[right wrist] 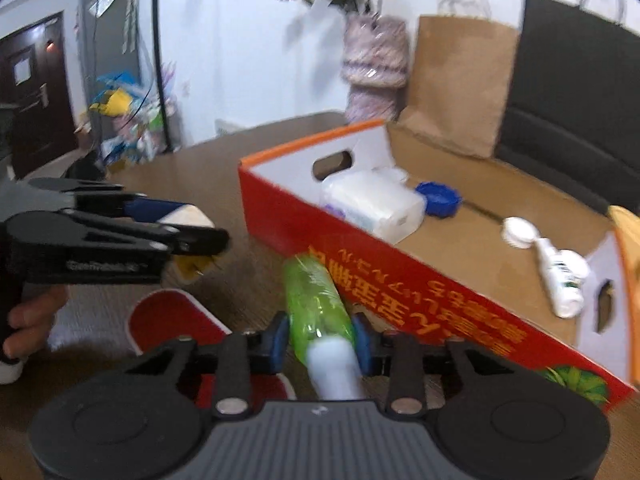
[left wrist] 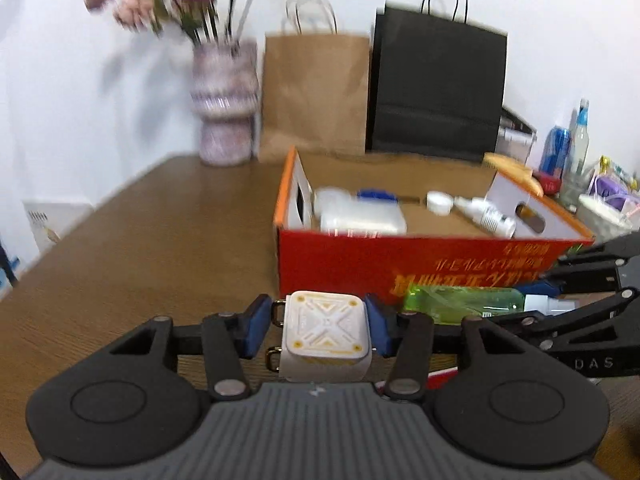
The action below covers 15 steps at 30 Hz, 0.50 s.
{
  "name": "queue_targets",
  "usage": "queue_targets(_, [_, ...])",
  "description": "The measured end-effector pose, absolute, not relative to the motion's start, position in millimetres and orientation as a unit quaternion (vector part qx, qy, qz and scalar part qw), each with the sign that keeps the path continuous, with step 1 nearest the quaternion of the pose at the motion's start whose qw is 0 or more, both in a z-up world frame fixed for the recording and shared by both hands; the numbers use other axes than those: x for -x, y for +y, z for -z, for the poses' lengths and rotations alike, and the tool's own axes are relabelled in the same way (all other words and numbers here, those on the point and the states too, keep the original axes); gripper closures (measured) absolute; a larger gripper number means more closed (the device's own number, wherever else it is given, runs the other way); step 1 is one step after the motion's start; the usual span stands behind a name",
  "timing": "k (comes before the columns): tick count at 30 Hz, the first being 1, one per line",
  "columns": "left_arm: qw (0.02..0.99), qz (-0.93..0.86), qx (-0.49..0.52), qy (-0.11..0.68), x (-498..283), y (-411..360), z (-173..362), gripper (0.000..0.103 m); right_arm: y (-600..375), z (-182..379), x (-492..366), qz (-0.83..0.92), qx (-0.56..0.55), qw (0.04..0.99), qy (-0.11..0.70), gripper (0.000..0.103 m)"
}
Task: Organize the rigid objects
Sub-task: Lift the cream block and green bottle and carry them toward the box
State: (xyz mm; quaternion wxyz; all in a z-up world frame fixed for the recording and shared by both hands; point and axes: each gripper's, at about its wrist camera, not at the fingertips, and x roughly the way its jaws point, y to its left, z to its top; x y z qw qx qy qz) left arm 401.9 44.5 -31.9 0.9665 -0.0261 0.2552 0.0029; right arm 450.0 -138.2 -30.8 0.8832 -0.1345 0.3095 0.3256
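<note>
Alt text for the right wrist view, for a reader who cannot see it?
The right gripper clamps a green bottle lying beside a red cardboard box on a wooden table. To its left, the left gripper holds a white case.

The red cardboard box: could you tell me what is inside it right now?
Inside the red box: a white tissue pack, a blue cap and a white bottle. Its near wall hides the floor closest to us.

The right gripper (right wrist: 320, 340) has its blue pads pressed on a translucent green plastic bottle with a white cap (right wrist: 318, 300), pointing ahead. Just beyond stands an open red cardboard box (right wrist: 404, 276). To its left, the left gripper (right wrist: 196, 232) clasps a white block.
</note>
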Motion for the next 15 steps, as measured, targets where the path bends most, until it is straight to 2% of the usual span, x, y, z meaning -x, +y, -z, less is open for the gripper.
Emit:
queue_targets(7, [0.980,-0.015,0.022,0.197,-324,36,-13,0.052,-185,-2,-383,-0.240,0.102,0.930,0.260,0.073])
queue_targets(15, [0.985,-0.006,0.057,0.163,-217,23,-45,0.052,-216,-23,-242,-0.168,0.056,0.968,0.176,0.073])
